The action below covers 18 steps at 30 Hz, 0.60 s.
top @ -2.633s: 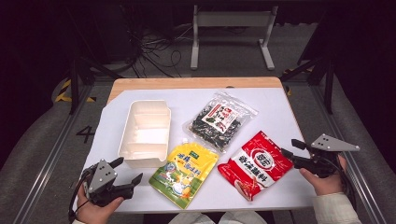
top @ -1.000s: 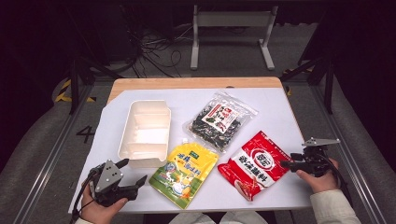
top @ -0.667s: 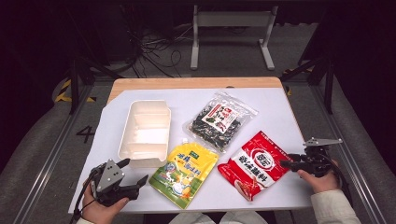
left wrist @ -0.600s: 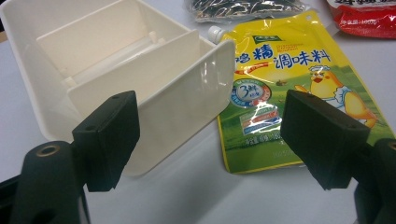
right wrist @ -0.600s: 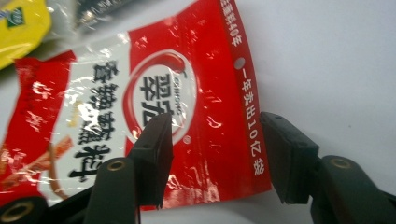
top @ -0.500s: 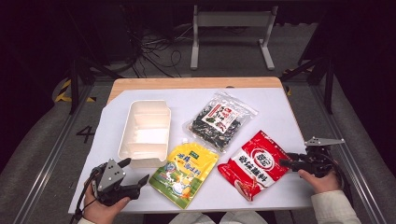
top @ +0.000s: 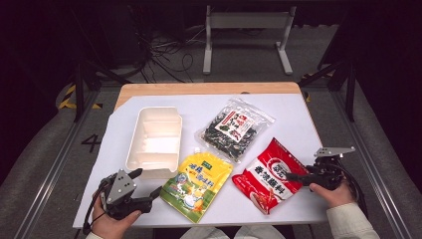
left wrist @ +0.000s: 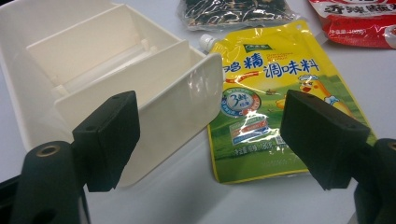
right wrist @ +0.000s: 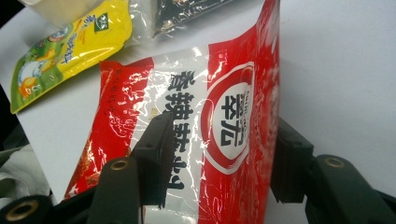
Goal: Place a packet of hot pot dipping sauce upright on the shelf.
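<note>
A red snack packet (top: pixel 268 174) lies at the table's front right. My right gripper (top: pixel 292 175) reaches in from its right edge. Its jaws have just been closing, and in the right gripper view (right wrist: pixel 222 154) they pinch the red packet (right wrist: pixel 224 107), one pad on its printed face and the other at its raised edge. At the front left my left gripper (top: pixel 145 183) stands open, with nothing between its jaws. In the left gripper view (left wrist: pixel 212 130) it faces the near corner of a white divided tray (left wrist: pixel 177 107) and a yellow pouch (left wrist: pixel 261 107).
The white tray (top: pixel 133 144) stands left of centre and the yellow pouch (top: pixel 196 184) lies beside it toward the front. A clear packet of dark seaweed (top: pixel 234 128) lies behind the red packet. The white mat (top: pixel 298 119) ends near both hands at the front edge.
My right gripper has come down and leftward from beside the table to the red packet's right edge, and its jaws have narrowed onto the packet. The left gripper has kept still.
</note>
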Motion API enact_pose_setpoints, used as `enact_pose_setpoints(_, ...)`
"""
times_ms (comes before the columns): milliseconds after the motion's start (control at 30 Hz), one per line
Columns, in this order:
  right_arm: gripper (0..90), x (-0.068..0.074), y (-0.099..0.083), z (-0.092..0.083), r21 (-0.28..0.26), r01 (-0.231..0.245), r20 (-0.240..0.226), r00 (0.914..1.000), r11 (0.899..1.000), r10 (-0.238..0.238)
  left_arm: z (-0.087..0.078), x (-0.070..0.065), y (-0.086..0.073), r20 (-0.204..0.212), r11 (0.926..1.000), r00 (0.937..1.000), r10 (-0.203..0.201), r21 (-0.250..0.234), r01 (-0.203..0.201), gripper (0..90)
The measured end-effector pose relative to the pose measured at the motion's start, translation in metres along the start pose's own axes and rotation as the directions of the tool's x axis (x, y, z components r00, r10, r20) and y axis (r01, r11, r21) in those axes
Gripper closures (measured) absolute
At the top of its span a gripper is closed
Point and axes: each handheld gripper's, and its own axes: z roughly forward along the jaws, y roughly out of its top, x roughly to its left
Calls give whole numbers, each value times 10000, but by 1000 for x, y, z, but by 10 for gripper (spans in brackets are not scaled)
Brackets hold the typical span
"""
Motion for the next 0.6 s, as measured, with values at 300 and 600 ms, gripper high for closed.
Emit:
enact_pose_setpoints(300, 601, -1, -1, 17, 570, 98, 336, 9994, 9983, -117, 3, -1, 2, 163, 10000, 9999, 33, 18, -34, 207)
enact_pose_setpoints(600, 863, -3, -2, 25, 951, 187, 911, 9955, 9953, -274, 8, -1, 9, 399, 9998, 9990, -219, 14, 218, 204)
